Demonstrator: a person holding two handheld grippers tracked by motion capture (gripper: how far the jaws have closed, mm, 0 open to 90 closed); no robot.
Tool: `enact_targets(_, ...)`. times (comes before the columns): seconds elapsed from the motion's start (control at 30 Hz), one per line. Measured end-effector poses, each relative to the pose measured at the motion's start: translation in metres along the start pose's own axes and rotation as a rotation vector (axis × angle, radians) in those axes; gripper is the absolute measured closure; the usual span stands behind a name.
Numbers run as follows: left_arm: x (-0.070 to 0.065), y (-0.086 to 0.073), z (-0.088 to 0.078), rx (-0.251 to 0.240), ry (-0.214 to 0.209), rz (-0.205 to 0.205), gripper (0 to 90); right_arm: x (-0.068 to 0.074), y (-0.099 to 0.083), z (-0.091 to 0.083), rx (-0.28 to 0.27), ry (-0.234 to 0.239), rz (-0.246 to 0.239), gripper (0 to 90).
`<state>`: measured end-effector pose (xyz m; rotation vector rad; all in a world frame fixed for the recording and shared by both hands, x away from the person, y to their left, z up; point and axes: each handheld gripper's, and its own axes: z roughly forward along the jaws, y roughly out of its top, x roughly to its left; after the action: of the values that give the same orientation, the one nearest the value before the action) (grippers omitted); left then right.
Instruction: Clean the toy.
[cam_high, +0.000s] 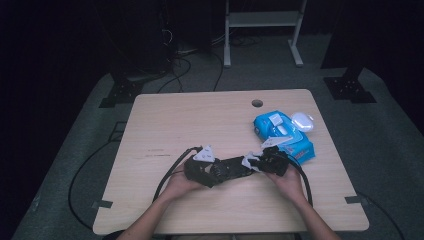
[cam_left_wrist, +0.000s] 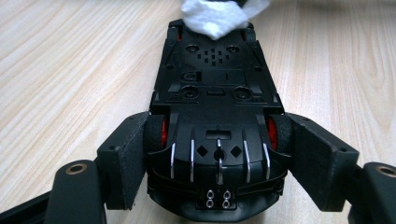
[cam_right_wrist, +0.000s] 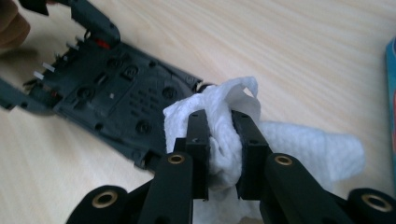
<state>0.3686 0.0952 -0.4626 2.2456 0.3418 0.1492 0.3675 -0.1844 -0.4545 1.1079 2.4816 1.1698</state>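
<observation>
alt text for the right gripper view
The right tongs pinch a crumpled white wipe against the end of a black toy car lying underside up on a wooden table.

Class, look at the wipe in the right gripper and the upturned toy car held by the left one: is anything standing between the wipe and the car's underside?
Nothing visible does. The right gripper is shut on the white wipe, which already reaches the end of the black toy car that the left gripper clamps by its sides, underside up.
</observation>
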Motion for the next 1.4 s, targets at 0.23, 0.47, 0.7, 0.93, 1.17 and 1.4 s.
enact_targets(0.23, 0.001, 0.0, 0.001, -0.007, -0.009, -0.006, 26.0, 0.017, 0.003, 0.002, -0.008, 0.109, -0.019, 79.1)
enact_targets(0.47, -0.004, 0.002, 0.008, 0.015, -0.006, 0.031, 26.0, 0.05, 0.027, 0.025, -0.01, 0.185, -0.092, 79.1)
enact_targets(0.7, -0.001, 0.0, 0.01, 0.026, -0.023, 0.011, 26.0, 0.05, 0.039, 0.037, -0.015, 0.114, -0.12, 79.9)
enact_targets(0.93, 0.002, 0.001, 0.01, 0.027, -0.023, -0.023, 24.0, 0.034, 0.03, 0.029, -0.032, 0.088, -0.07, 79.8)
enact_targets(1.17, 0.002, 0.001, 0.011, 0.049, -0.028, -0.021, 24.4, 0.038, 0.031, 0.029, -0.018, 0.072, -0.091, 79.8)
enact_targets(1.4, -0.004, 0.006, 0.01, 0.06, 0.017, 0.028, 24.6, 0.058, 0.044, 0.041, -0.019, 0.108, -0.126, 80.1)
